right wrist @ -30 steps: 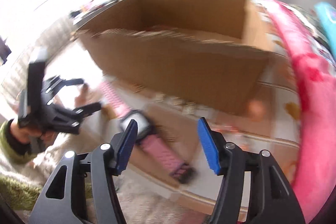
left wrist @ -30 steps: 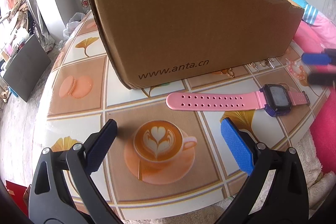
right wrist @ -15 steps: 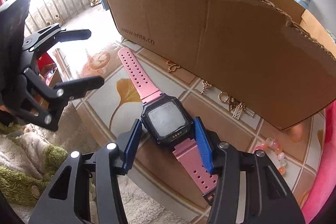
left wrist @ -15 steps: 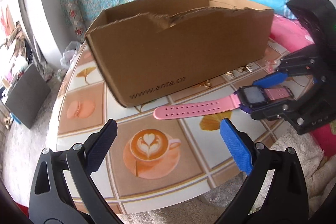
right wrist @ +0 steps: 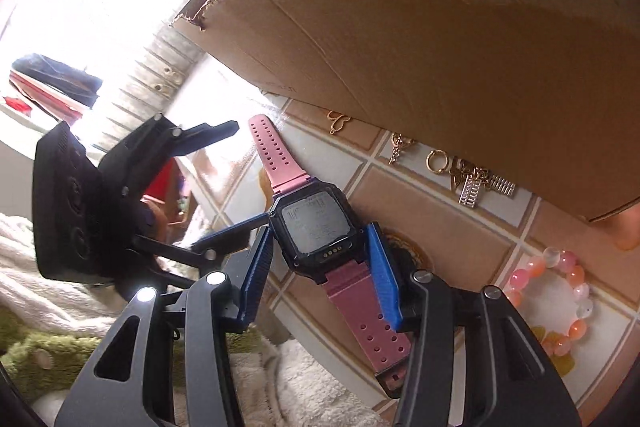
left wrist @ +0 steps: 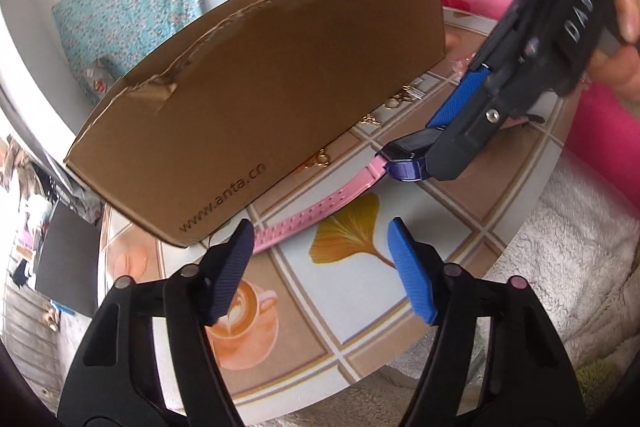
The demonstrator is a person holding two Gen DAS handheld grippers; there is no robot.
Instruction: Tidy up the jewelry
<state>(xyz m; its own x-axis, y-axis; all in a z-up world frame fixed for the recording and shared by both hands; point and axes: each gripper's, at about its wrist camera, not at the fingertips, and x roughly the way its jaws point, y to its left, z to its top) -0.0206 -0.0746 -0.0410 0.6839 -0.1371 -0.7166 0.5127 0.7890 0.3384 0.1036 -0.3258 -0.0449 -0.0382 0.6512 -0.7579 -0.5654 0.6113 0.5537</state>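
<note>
A pink-strapped watch with a dark square case (right wrist: 316, 227) lies on the table in front of a cardboard box (right wrist: 440, 47). My right gripper (right wrist: 320, 267) straddles the case, jaws closing, and both blue pads touch its sides. In the left wrist view the case (left wrist: 404, 155) sits under the right gripper's fingers (left wrist: 456, 103). My left gripper (left wrist: 322, 259) hovers over the strap's free end (left wrist: 288, 227). Its jaws are closing, with the strap tip just beyond the left finger and nothing pressed between them.
Gold charms and earrings (right wrist: 468, 179) lie along the box's base, and a pink and orange bead bracelet (right wrist: 552, 299) sits further right. The table (left wrist: 360, 307) has a tile-print cover. A white fleece blanket (left wrist: 560, 267) and pink bedding (left wrist: 600, 139) border its right edge.
My right gripper came down over the watch case and narrowed onto it. The left gripper rolled, slid toward the strap's free end, and its jaws narrowed.
</note>
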